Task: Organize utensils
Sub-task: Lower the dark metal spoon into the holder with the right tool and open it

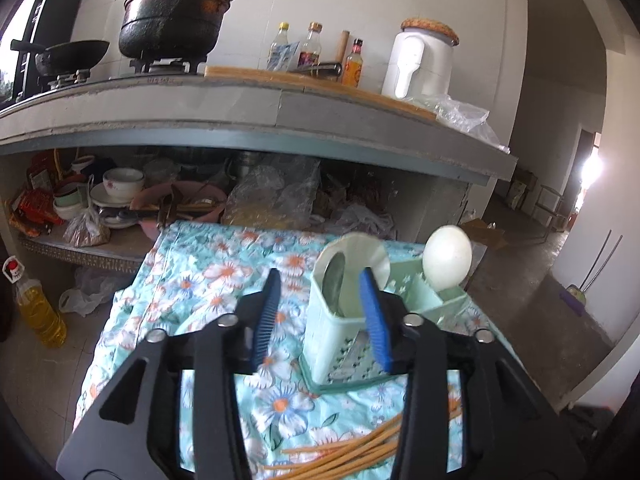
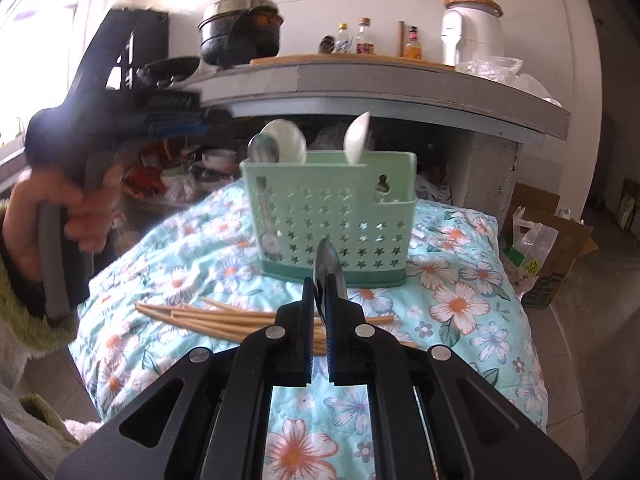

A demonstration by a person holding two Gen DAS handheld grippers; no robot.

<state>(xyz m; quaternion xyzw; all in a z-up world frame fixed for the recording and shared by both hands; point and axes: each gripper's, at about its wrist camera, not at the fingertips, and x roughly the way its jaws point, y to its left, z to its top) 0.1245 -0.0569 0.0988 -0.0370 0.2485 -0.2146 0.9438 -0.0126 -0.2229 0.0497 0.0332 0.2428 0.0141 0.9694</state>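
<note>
A pale green utensil holder (image 2: pixel 332 216), its walls punched with star-shaped holes, stood on a floral cloth (image 2: pixel 460 300) below a kitchen counter (image 2: pixel 400 84). Two white spoons (image 2: pixel 290 140) and a metal spoon (image 2: pixel 264 150) rose bowl-up from its compartments. The right gripper (image 2: pixel 320 320) was clamped tight on another metal spoon (image 2: pixel 328 266) (bowl pointing toward the holder), while loose wooden chopsticks (image 2: pixel 208 318) lay on the cloth in front. The left gripper (image 1: pixel 320 316), jaws parted with nothing between them, stood at the holder's near end.
</note>
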